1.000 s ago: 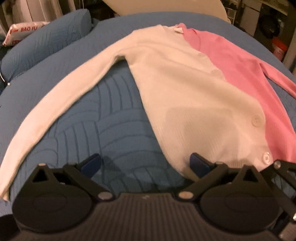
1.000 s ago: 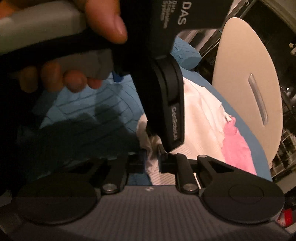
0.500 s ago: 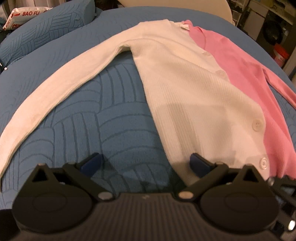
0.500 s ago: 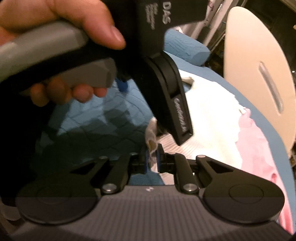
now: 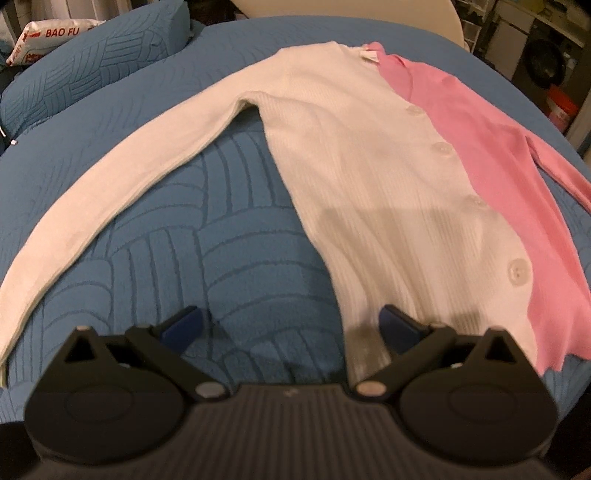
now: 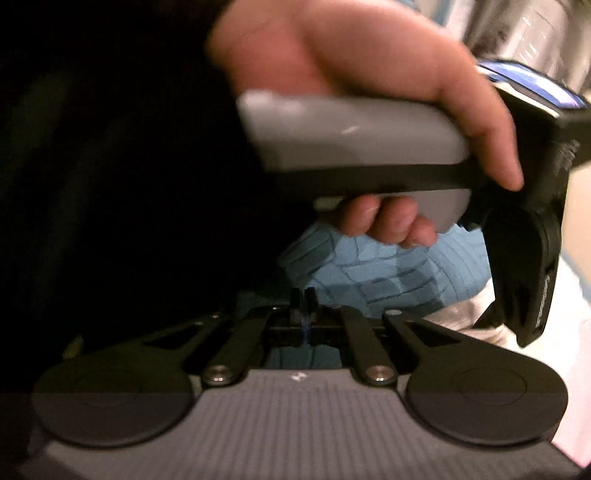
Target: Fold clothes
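my hand (image 6: 354, 122) on the left tool's handle fills my right view. a blue pillow (image 5: 88, 70) sits far left. the white-and-pink cardigan (image 5: 369, 177) lies flat on the blue bedspread (image 5: 207, 266) (buttoned). left tool (image 5: 291, 325) apart, right tool (image 6: 303, 295) together, empty.

We saw a blue quilted bedspread (image 5: 229, 236) filling most of the frame, with a matching blue pillow (image 5: 92, 70) at the upper left. Behind it lay a white packet with red lettering (image 5: 48, 37). A cream headboard (image 5: 351, 11) crossed the top edge.
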The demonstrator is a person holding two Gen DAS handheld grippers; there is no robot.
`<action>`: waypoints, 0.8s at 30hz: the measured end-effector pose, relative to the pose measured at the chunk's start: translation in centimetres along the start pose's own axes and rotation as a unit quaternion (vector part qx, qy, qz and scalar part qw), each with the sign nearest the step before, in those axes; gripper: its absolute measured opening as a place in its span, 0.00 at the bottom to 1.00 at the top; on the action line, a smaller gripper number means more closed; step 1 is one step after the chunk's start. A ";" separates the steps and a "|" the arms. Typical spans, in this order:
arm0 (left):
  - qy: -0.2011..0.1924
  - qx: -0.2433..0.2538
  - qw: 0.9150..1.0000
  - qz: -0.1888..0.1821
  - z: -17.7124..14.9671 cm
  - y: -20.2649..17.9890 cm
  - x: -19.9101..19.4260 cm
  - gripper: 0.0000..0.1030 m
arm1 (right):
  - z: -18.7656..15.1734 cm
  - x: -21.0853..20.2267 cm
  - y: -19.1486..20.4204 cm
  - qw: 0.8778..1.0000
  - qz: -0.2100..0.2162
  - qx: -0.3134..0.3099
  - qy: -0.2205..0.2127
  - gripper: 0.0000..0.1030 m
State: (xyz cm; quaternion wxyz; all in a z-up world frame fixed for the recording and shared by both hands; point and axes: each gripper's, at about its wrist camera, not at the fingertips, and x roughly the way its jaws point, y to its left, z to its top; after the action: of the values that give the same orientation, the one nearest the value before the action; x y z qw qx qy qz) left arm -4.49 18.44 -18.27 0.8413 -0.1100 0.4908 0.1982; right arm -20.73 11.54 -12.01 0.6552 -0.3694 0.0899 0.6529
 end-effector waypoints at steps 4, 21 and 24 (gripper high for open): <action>-0.008 -0.007 1.000 0.006 0.3 0.3 -0.2 1.00 | -0.9 -0.3 -0.9 0.992 -0.123 -0.022 0.012 0.74; -0.042 -0.005 0.999 0.013 1.0 0.6 -1.7 1.00 | -2.4 3.2 -3.6 0.973 -0.206 0.074 0.078 0.15; -0.038 0.006 0.999 0.013 1.4 0.3 -1.9 1.00 | -1.8 2.6 -3.5 0.976 -0.180 0.101 0.068 0.14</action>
State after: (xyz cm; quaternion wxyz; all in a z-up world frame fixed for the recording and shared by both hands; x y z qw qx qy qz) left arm -4.31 18.79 -15.93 0.8574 -0.0907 0.4608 0.2103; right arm -16.48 12.97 -13.52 0.7882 -0.3553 0.1320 0.4849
